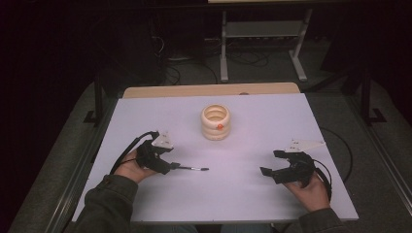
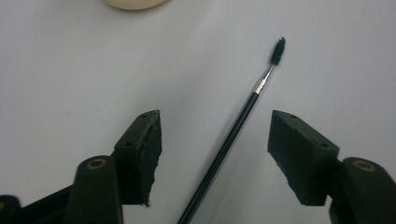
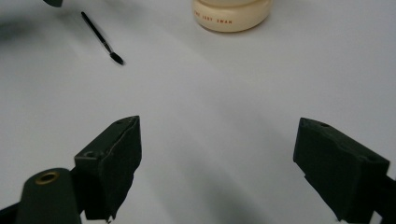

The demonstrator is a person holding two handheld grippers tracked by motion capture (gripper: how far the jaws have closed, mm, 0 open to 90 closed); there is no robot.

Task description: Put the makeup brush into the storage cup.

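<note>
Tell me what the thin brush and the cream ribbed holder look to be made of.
Brush: glossy black handle, likely plastic or lacquered wood; shiny silver collar, apparently metal; dark bristled tip like a mascara wand's.
Holder: cream, smooth with a soft sheen, stacked rounded rings, an orange mark on its side; probably ceramic or plastic, hard to tell which.

Bench (image 1: 252, 184) evenly lit from above; surroundings dark. Soft shadows in gripper views, near jaws slightly blurred.

Beyond the white table (image 1: 272, 121) lies a dark grey floor (image 1: 262, 73). A metal frame (image 1: 262, 34) stands there, cables (image 1: 243, 58) trailing beside it.
</note>
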